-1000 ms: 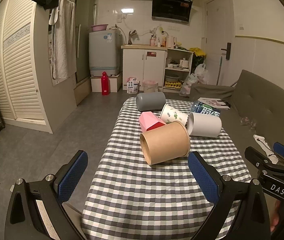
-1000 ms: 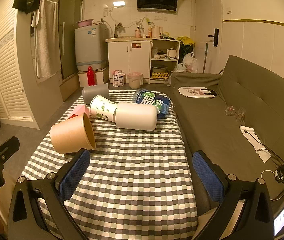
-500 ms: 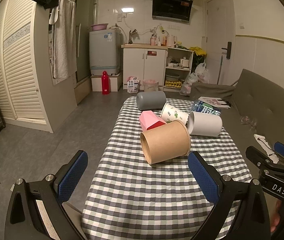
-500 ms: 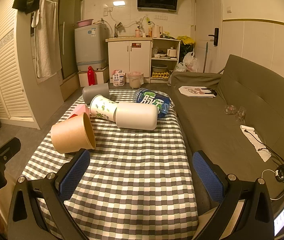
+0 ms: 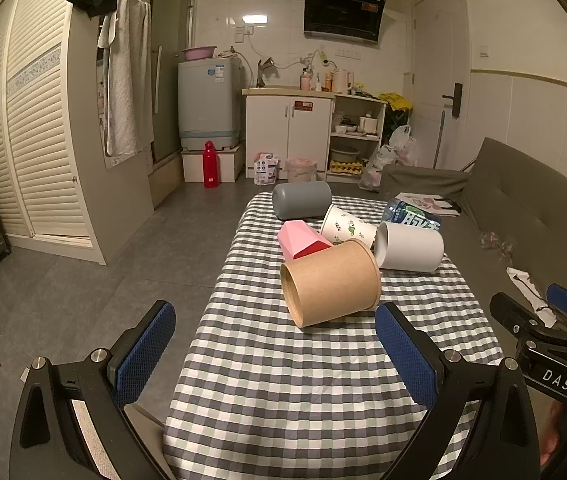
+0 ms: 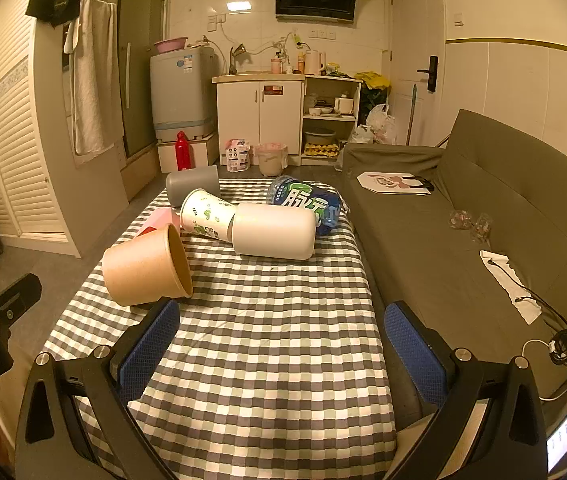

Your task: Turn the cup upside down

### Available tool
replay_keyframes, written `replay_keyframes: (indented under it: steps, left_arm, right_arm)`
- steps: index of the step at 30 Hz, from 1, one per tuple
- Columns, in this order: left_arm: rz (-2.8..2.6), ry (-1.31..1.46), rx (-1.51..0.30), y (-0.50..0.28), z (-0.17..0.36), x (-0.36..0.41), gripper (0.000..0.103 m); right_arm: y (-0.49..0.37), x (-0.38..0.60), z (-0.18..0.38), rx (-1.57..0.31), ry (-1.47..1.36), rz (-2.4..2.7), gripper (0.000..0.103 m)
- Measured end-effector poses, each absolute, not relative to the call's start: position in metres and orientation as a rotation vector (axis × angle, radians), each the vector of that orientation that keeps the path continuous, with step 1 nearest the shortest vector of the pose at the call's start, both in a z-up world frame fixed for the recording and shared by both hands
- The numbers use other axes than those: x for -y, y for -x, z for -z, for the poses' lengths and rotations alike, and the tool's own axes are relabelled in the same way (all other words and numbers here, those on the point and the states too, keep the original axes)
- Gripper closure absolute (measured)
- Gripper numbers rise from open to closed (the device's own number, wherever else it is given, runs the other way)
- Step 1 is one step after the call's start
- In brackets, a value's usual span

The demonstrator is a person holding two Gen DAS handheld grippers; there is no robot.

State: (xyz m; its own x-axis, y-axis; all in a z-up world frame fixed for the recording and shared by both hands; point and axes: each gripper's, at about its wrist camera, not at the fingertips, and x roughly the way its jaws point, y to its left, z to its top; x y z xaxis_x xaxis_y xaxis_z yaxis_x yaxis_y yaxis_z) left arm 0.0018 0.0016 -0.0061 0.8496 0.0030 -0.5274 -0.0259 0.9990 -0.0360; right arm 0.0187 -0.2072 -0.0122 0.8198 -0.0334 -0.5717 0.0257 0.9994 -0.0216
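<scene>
Nothing has been moved: both the left gripper (image 5: 271, 350) and right gripper (image 6: 279, 346) are held wide open and empty, short of the brown cup (image 5: 329, 282) lying sideways on the tabletop (image 5: 283, 380)

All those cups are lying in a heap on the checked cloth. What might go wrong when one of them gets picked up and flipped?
The brown paper cup lies on its side, so a nudge from the open left gripper may roll it. It seems to touch the pink cup, which could shift too. The white cup lies near the table's sofa-side edge and could roll off. Paper walls may crush if squeezed hard.
</scene>
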Motion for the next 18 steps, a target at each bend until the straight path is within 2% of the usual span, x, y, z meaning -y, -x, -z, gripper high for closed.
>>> replay_keyframes:
  steps: [18]
  left_arm:
    - [-0.016,0.041,-0.561,0.0003,0.0098,-0.0016,0.000]
  right_arm:
    - [-0.0186,0.2065,0.0130,-0.612,0.012,0.029,0.000]
